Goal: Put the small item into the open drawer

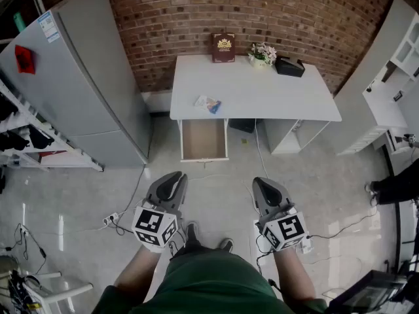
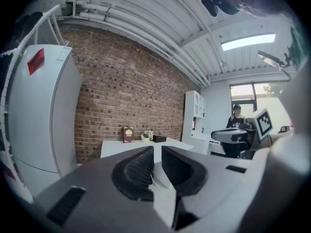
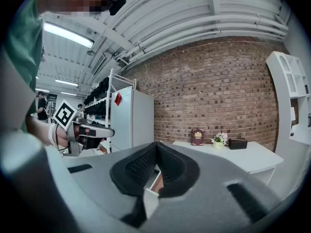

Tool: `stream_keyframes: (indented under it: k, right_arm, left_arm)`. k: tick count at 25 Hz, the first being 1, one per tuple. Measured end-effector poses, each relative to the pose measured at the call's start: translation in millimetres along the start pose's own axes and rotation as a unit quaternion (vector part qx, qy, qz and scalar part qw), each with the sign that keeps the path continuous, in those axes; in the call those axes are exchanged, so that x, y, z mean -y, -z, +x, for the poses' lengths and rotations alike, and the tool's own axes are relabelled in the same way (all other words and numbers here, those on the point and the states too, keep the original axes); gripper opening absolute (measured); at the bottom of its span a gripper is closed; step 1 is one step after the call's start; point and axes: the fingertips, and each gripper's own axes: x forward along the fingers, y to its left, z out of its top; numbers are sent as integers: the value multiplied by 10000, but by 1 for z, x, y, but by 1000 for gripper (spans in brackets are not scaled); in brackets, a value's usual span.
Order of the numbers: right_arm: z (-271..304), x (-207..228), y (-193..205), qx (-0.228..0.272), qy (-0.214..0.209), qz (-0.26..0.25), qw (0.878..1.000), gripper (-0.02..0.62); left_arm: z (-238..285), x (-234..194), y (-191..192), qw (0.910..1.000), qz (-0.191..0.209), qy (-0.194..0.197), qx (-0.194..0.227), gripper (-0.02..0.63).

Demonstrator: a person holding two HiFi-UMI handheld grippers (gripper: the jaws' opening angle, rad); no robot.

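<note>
The white table [image 1: 262, 93] stands against the brick wall, well ahead of the person. Its open drawer [image 1: 204, 140] is pulled out below the front edge, towards the left. The small packet [image 1: 207, 103] (blue and white, too small to identify further) lies on the tabletop just behind the drawer. The step in hand looks like the approach: close in on the table, then spread one gripper before it reaches the packet so it can pinch the flat sides. The left gripper [image 1: 171, 176] has its fingers [image 2: 136, 171] a narrow slit apart, with nothing between them. The right gripper [image 1: 264, 183] has its fingers [image 3: 138, 169] pressed together, empty.
</note>
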Motion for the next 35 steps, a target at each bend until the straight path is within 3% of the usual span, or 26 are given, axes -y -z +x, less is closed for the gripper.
stream_keyframes:
  k: [9, 17, 23, 35]
  right_arm:
    - [37, -5, -2, -69, 202, -25, 9998, 0]
    - [85, -10, 0, -130, 432, 162, 9988, 2]
    - [117, -17, 0, -260, 583, 23, 9980, 3]
    - [182, 9, 6, -521, 401, -217, 9976, 6]
  left_arm:
    - [17, -42, -6, 9998, -3, 187, 36, 45]
    - [25, -101, -9, 9997, -23, 234, 97, 46]
    - [30, -144, 1, 9996, -141, 244, 21, 46]
    - [56, -191, 13, 9992, -378, -11, -131, 46]
